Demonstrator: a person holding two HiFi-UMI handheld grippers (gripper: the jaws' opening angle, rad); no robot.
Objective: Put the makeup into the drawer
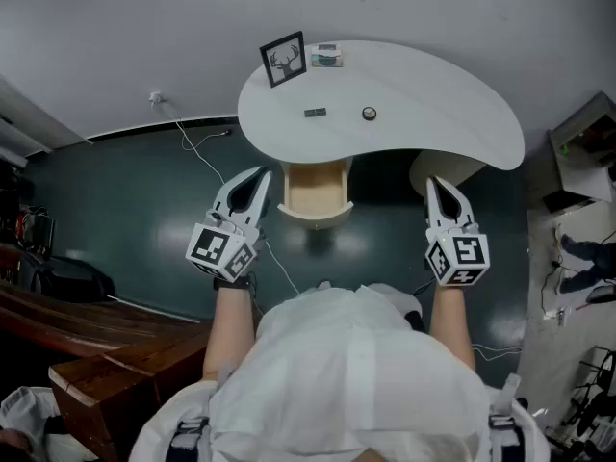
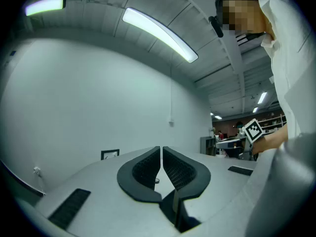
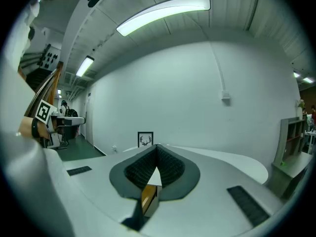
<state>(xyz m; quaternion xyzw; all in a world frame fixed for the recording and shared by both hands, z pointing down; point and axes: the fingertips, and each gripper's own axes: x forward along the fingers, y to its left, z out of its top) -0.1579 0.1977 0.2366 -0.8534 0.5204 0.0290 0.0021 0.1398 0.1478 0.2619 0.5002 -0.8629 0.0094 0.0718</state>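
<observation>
The white surface (image 1: 452, 114) curves like a bean, with its hollowed front edge towards you. Under that edge the drawer (image 1: 315, 192) stands pulled out, its light wood inside showing. You hold both tools short of the edge, over the dark green floor (image 1: 125, 191). Your left gripper (image 1: 258, 174) is just left of the drawer and your right gripper (image 1: 435, 183) is well to its right, near the surface's base. The space between them, in front of the drawer, is free. A thin cable (image 1: 197, 152) trails across the floor on your left.

The makeup lies on the surface behind the drawer: a small dark flat piece (image 1: 315, 113) and, to its right and apart from it, a small round piece (image 1: 369, 114). Further back, by the far rim, a framed deer picture (image 1: 284, 60) stands with a small box (image 1: 327, 56) beside it.

Your left fingers (image 2: 143, 169) are closed together with only a hairline gap between them, and they grip nothing. Your right fingers (image 3: 170, 167) meet at their tips and also grip nothing. Neither gripper touches the surface or the drawer.
</observation>
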